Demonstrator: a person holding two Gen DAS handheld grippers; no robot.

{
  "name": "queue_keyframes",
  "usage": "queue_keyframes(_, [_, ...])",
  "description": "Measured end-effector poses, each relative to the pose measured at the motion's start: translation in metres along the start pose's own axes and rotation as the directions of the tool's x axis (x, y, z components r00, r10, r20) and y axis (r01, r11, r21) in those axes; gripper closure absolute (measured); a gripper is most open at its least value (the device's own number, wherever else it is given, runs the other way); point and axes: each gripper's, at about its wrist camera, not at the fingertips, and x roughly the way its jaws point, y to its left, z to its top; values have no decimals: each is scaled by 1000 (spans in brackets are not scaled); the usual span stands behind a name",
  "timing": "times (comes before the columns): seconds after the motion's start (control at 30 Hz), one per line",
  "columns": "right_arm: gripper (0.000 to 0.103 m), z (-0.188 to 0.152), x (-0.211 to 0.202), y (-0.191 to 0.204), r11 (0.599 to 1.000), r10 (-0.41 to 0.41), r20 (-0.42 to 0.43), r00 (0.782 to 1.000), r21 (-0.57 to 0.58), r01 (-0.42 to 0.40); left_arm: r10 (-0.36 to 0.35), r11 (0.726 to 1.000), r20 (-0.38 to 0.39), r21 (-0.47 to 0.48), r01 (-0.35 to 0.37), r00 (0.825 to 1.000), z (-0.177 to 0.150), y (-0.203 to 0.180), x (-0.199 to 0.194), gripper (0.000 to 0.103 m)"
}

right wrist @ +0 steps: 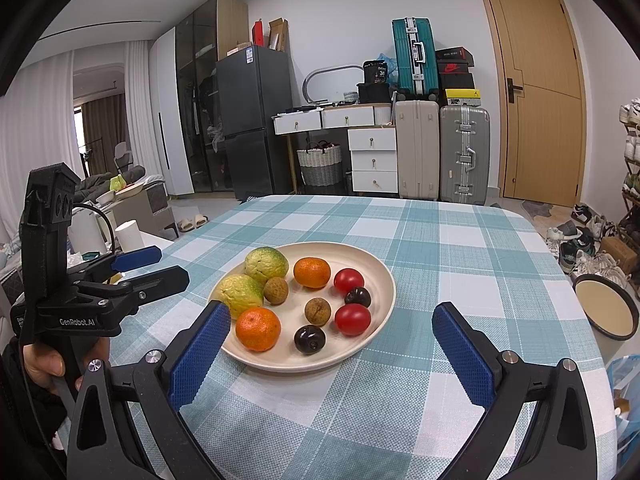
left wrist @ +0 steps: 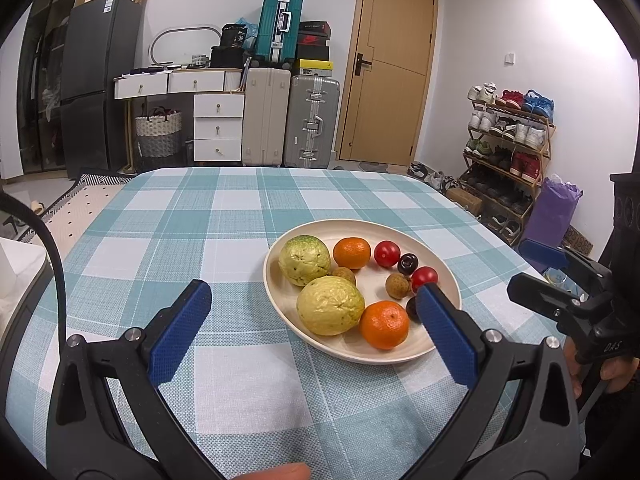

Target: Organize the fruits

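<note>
A cream plate (left wrist: pixel 348 354) sits on the checked tablecloth, right of centre. It holds two yellow-green guavas (left wrist: pixel 330 305), two oranges (left wrist: pixel 385 325), two red tomatoes (left wrist: pixel 387 253), two dark plums (left wrist: pixel 408 264) and two brown longans (left wrist: pixel 398 285). My left gripper (left wrist: pixel 313 290) is open and empty, just short of the plate's near-left side. My right gripper (right wrist: pixel 331 311) is also open and empty, in front of the plate (right wrist: pixel 384 280). Each gripper shows in the other's view: the right gripper (left wrist: pixel 522 268) and the left gripper (right wrist: pixel 172 265), both hand-held.
A dark-rimmed round bowl (right wrist: pixel 606 312) sits at the table's right edge. A white cup (right wrist: pixel 130 234) stands on a low surface off the left side. The tablecloth (left wrist: pixel 200 220) is bare left of and behind the plate. Suitcases, a door and a shoe rack (left wrist: pixel 508 148) lie beyond.
</note>
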Motion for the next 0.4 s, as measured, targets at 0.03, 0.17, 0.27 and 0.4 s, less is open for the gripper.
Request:
queue_keyframes(0.03, [0,0,0,0,1000,1,0,1000,0,-1,0,1000,0,0,0,1000,0,0,0,1])
queue_keyframes(0.17, [0,0,0,0,1000,1,0,1000,0,-1,-4,1000,2,7,4,1000,1,-3,2,1])
queue_keyframes(0.27, [0,0,0,0,1000,1,-1,1000,0,-1,-8,1000,5,13,8,1000,2,-5,2,1])
queue_keyframes(0.4, [0,0,0,0,1000,1,0,1000,0,-1,-8,1000,5,12,8,1000,2,-6,2,1])
